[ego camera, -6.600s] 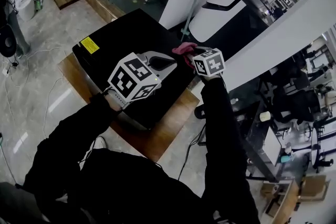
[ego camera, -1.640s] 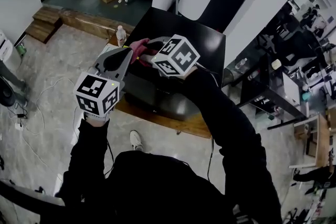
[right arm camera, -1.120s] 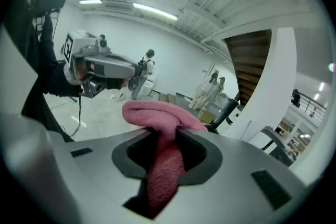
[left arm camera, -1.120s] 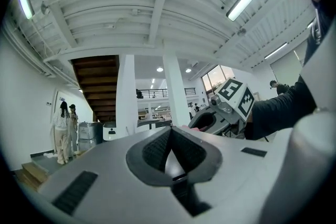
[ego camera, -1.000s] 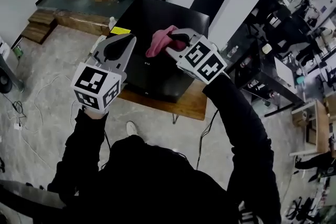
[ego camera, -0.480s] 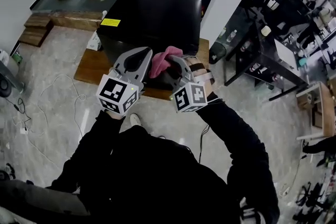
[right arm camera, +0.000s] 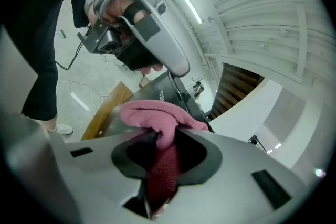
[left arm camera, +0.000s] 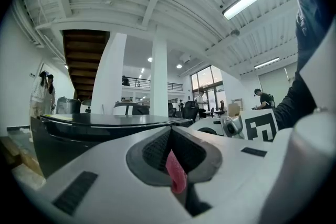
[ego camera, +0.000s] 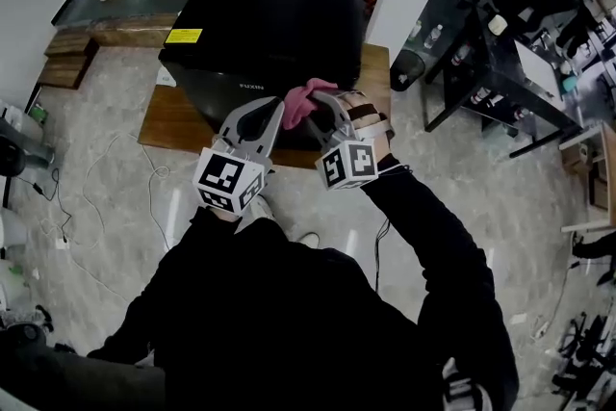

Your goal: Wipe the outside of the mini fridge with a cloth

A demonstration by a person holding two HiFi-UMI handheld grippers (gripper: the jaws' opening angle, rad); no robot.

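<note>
White brand lettering (ego camera: 252, 87) on fridge (ego camera: 279, 14) near face, along upper edge, left of centre: too small to read. Yellow label (ego camera: 183, 36) on fridge top, near left corner: dark print, illegible. Nothing readable anywhere.

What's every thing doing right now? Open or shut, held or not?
mini fridge: door shut.
right claw: shut on the pink cloth.
pink cloth: bunched up, pinched.
left claw: shut, a pink strip between its jaws.
</note>
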